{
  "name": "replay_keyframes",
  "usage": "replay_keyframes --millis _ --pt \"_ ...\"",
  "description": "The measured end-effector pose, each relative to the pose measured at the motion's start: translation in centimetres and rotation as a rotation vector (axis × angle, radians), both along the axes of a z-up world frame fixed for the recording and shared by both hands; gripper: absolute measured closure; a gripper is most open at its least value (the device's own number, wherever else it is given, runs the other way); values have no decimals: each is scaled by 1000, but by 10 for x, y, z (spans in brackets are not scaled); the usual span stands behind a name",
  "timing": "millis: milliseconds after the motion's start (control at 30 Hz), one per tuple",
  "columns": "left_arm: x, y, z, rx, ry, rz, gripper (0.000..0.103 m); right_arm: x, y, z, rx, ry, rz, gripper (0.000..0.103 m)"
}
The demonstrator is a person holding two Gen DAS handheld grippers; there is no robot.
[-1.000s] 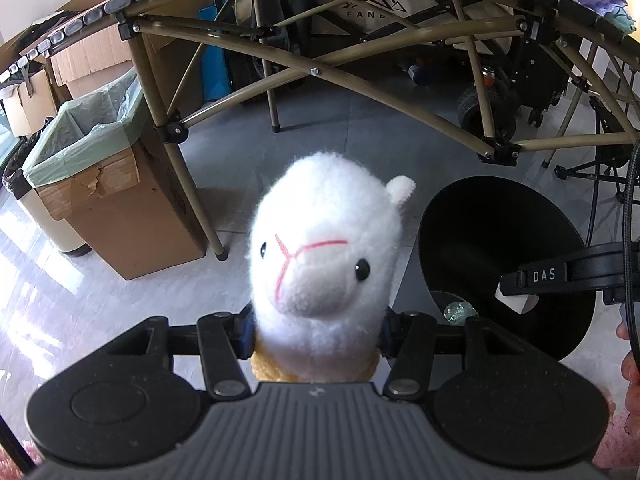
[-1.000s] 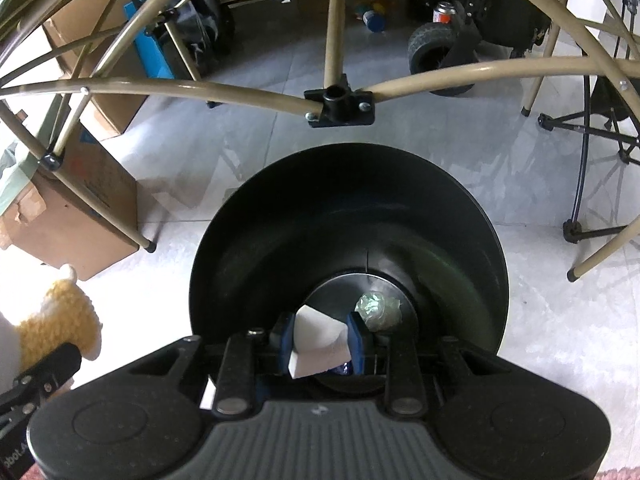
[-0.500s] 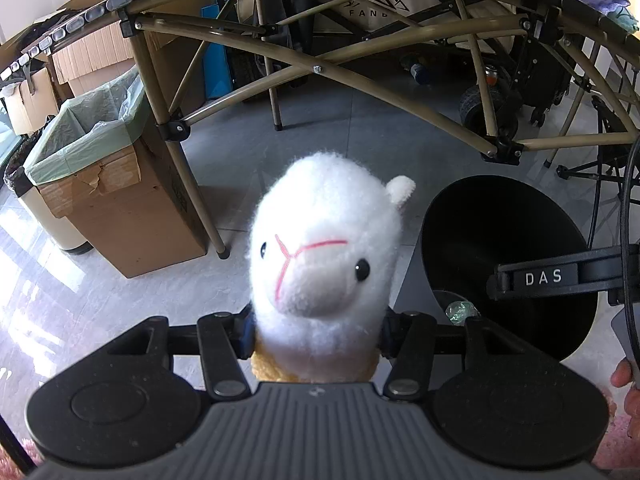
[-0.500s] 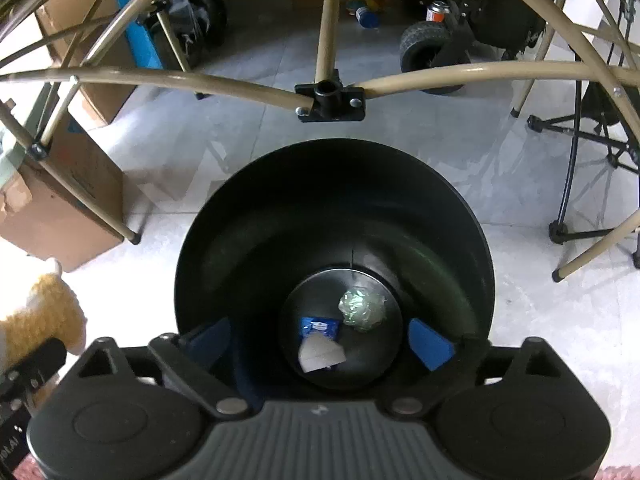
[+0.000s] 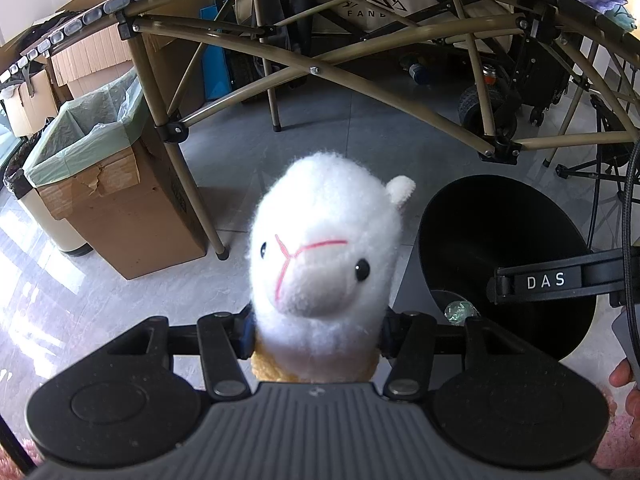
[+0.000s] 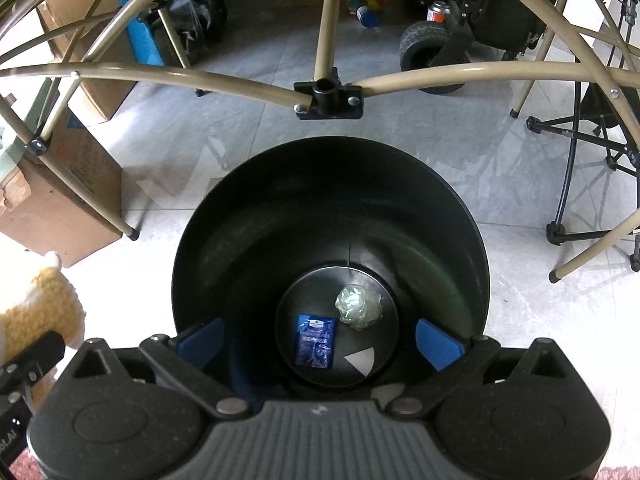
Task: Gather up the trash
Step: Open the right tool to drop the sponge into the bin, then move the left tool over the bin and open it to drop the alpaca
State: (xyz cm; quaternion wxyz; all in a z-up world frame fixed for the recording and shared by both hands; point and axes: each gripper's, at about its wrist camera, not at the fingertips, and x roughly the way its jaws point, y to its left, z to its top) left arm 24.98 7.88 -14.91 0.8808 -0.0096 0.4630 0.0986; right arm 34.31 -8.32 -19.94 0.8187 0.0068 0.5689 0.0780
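Since the earlier frame, the right tool (image 6: 320, 340) has let go of the white paper scrap (image 6: 362, 360), which now lies on the bin floor; its blue pads (image 6: 438, 344) stand wide and are opening further, with nothing between them. Black bin (image 6: 224, 240): round rim fully open, directly below the tool. On its floor lie the scrap at near right, a blue sachet (image 6: 315, 340) with unreadable print to its left, and a crumpled clear wrapper (image 6: 357, 307) just beyond. Left tool (image 5: 316, 330): clenched on a white plush alpaca (image 5: 324, 248), left of the bin. Bare floor lies between bin and the tan folding frame (image 6: 332, 92) beyond. A lined cardboard box (image 5: 120, 200) stands far left. Legible: "DAS" on the right tool's arm (image 5: 546, 281); "FAND" on a far bag (image 5: 368, 4).
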Motion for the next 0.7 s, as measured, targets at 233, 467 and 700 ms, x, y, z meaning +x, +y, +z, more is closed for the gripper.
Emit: replay_keyframes --millis 233,467,700 --pt "0 -1 0 0 0 -1 48 -1 0 1 -1 -2 -1 0" --pt "0 -4 3 0 -6 -11 48 -2 -1 3 1 -13 0 0" --pt "0 -11 7 0 -18 -27 48 -5 -6 10 9 -29 6 0"
